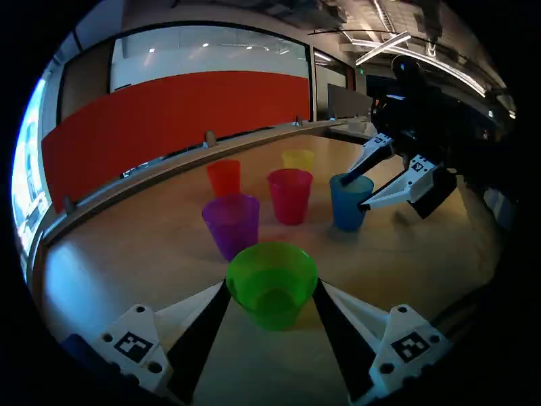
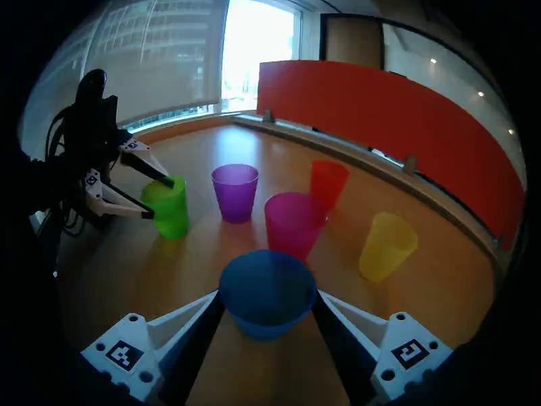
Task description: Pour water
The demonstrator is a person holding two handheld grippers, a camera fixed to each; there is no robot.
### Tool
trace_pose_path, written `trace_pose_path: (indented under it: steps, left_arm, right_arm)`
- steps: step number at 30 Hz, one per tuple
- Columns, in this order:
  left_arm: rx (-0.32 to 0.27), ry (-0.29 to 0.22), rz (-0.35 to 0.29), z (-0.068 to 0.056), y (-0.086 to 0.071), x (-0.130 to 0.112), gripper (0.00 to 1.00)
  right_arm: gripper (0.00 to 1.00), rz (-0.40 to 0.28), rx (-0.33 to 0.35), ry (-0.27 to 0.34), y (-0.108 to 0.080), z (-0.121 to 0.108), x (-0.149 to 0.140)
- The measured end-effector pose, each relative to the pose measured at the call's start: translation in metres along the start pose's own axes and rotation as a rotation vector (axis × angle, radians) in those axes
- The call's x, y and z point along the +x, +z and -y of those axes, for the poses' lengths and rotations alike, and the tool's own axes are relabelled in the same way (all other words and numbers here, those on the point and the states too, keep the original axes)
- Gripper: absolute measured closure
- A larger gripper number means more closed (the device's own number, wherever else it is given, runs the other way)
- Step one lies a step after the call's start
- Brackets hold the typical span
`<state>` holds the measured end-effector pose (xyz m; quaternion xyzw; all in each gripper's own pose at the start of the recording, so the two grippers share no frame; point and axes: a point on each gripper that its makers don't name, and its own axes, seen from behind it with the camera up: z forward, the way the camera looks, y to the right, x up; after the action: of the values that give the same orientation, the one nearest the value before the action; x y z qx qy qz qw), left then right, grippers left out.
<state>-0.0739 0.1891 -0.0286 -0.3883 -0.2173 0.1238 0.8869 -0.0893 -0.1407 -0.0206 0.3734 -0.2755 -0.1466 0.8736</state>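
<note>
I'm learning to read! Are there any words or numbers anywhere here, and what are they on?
No words or numbers can be read here.
The square markers carry black-and-white patterns, not letters.
The green cup, the blue cup and the other cups look plain, with no labels.

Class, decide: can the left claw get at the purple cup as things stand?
Probably not: the left claw is shut on the green cup, so its grip is full; the purple cup stands just beyond.
</note>
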Motion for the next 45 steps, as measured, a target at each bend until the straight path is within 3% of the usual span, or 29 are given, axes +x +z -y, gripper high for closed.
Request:
trace_pose_path:
  steps: [14,23,33,45]
  left_arm:
    - [0.015,0.015,0.015,0.000,-0.001,-0.002,0.13]
    - [0.026,0.031,0.033,0.002,0.000,-0.005,0.13]
    - [0.010,0.014,0.061,0.000,-0.001,-0.010,0.12]
    - [0.012,0.038,0.094,-0.001,-0.007,-0.020,0.12]
  right_arm:
    - [0.07,0.009,-0.015,-0.004,-0.004,-0.002,-0.006]
    - [0.00,0.018,-0.034,-0.015,-0.004,-0.003,-0.010]
    - [0.00,0.020,-0.046,-0.007,-0.005,-0.007,-0.012]
    - [0.00,0.024,-0.059,-0.003,-0.014,-0.005,-0.016]
